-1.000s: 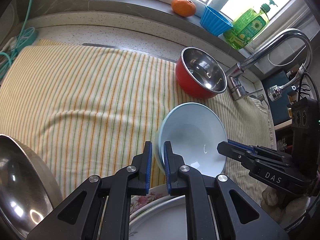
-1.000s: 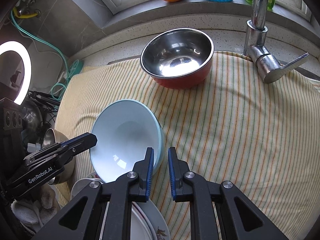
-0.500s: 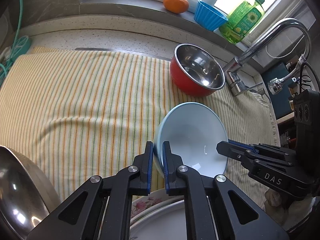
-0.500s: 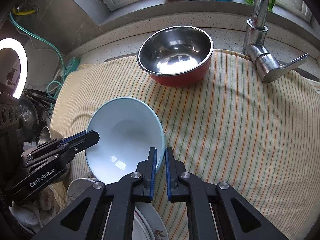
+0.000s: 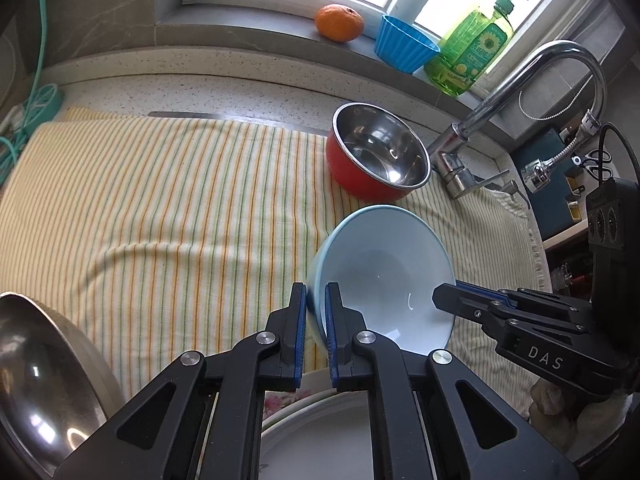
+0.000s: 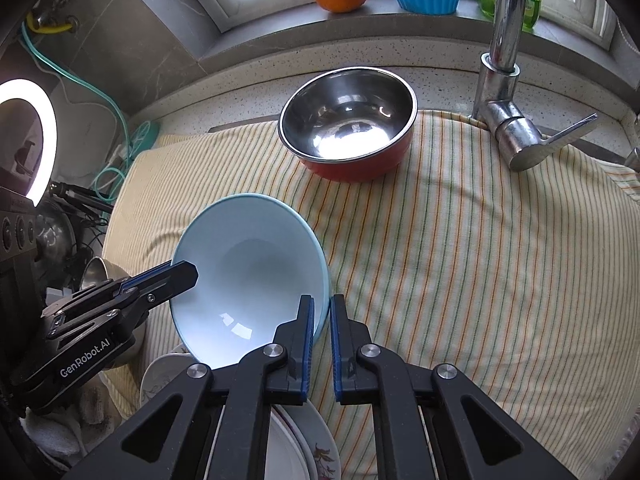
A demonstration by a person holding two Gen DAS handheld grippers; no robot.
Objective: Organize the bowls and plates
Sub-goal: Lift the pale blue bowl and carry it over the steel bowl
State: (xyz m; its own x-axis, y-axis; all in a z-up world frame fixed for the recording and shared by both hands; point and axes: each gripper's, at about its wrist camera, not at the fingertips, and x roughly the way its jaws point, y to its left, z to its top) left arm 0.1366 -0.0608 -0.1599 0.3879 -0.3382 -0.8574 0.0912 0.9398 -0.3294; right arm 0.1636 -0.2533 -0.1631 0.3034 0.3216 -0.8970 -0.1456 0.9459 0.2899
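A light blue bowl (image 5: 384, 276) (image 6: 248, 272) hangs tilted over the striped cloth, held from both sides. My left gripper (image 5: 316, 300) is shut on its left rim, and its tip (image 6: 188, 274) reaches over the rim in the right wrist view. On the opposite rim my right gripper (image 6: 322, 308) is shut, seen from the left wrist view at the bowl's right side (image 5: 444, 300). A red bowl (image 5: 376, 156) (image 6: 348, 120) with a steel inside stands farther back near the tap. Stacked plates (image 5: 320, 432) (image 6: 316, 436) lie below the grippers, partly hidden.
A yellow striped cloth (image 5: 160, 220) covers the counter. The tap (image 6: 504, 80) stands at the back right. On the window sill are an orange (image 5: 339, 23), a blue cup (image 5: 404, 46) and a green soap bottle (image 5: 472, 56). A steel pot (image 5: 40, 380) sits at the near left.
My right gripper's jaws have drawn together onto the blue bowl's rim. The left gripper has kept its grip, and the bowl has hardly moved.
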